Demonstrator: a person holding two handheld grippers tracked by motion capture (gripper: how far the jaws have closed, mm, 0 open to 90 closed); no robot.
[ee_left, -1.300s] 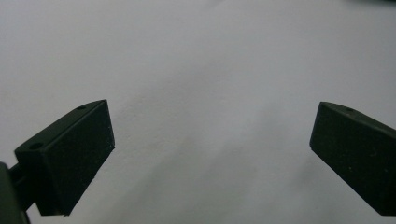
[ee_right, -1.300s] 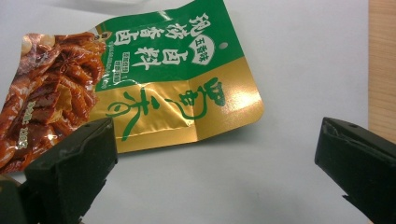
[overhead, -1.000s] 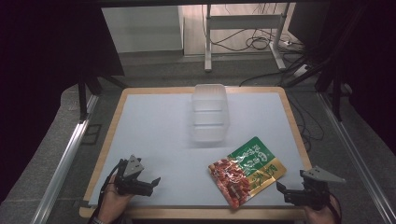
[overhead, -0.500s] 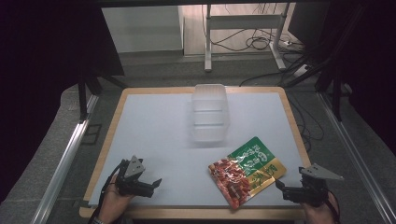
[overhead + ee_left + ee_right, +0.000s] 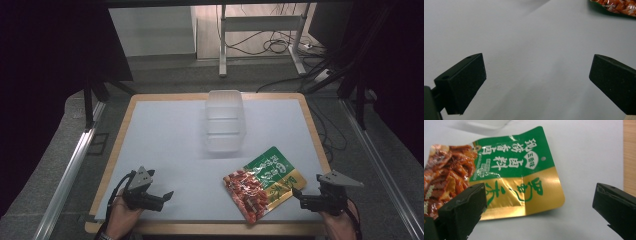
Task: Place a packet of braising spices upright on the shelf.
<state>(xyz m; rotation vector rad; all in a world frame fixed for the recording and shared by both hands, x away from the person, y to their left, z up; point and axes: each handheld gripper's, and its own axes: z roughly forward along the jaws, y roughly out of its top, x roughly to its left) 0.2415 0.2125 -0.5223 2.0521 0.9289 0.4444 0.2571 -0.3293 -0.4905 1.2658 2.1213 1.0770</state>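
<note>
Right gripper (image 5: pixel 298 196): held low at the near right corner of the table (image 5: pixel 165 135), jaws spread wide with nothing between them. In the right gripper view the jaws [no contact] were seen standing apart over the white surface, the snack packet (image 5: pixel 506 172) lying just ahead of them, its gold lower edge nearest the left jaw and not touched by either.

Snack packet (image 5: pixel 264 182): laid flat on the table, just beside and ahead of the right gripper, well apart from the left one. A green and gold printed part was turned toward the right gripper; a red pictured part lay on the side away from it.

Left gripper (image 5: pixel 167 196): held at the near left edge, jaws likewise parted and empty. In the left gripper view bare table was seen between the jaws, and a corner of the packet (image 5: pixel 616 6) was seen far ahead and to the right.

Clear plastic container (image 5: pixel 225 120): stood beyond both grippers, further off than the packet, near the far middle of the table.
</note>
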